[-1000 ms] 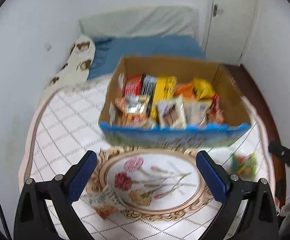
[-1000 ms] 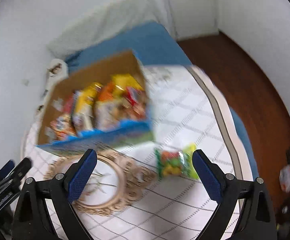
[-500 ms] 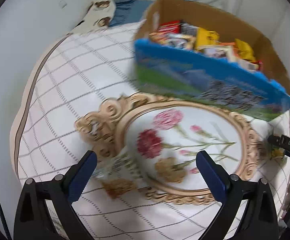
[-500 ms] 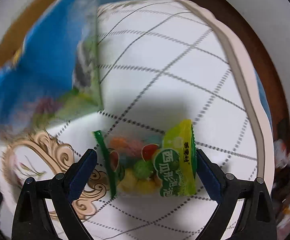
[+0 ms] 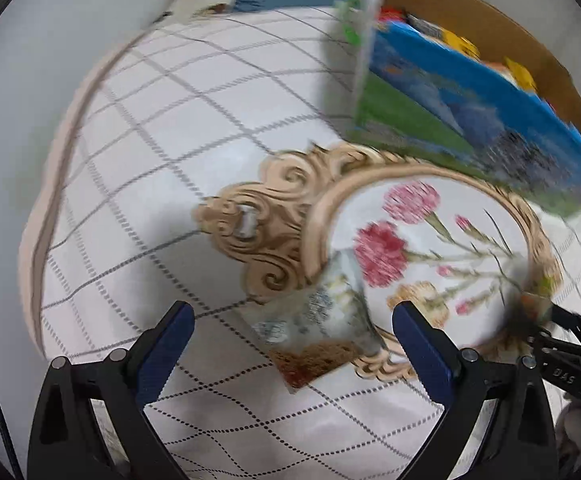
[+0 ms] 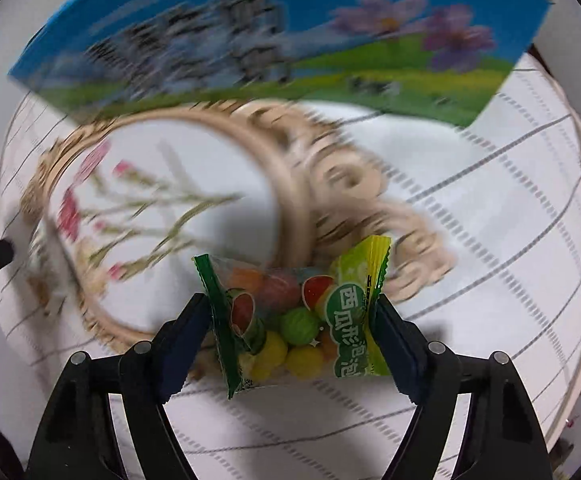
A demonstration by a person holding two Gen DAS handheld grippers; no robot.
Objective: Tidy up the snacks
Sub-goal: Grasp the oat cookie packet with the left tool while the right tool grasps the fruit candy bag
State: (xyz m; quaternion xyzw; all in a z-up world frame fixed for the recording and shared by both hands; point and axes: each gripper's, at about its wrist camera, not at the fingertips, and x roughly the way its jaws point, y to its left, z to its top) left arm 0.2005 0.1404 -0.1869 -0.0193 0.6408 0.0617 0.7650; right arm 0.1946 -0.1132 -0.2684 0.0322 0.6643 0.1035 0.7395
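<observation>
A clear bag of coloured round candies (image 6: 294, 320) with green and yellow ends lies on the checked tablecloth. My right gripper (image 6: 292, 316) straddles it from above, its jaws closing. The blue pads (image 6: 194, 320) touch both ends of the bag. My left gripper (image 5: 290, 332) hangs open, pointing down over a pale snack packet (image 5: 318, 332) with a brown corner. That packet lies on the rim of the flower-embroidered oval (image 5: 430, 248). The snack-filled cardboard box (image 5: 470, 120) with a blue and green printed front (image 6: 270, 40) stands just beyond.
The white checked cloth (image 5: 150, 160) covers a round table with its edge curving at the left. The right gripper's black body (image 5: 562, 344) shows at the right edge of the left wrist view. A blue bed and white wall lie behind the box.
Both grippers have dropped toward the table and tilted down. The right jaws have narrowed onto the candy bag. The pale packet now sits between the left fingers.
</observation>
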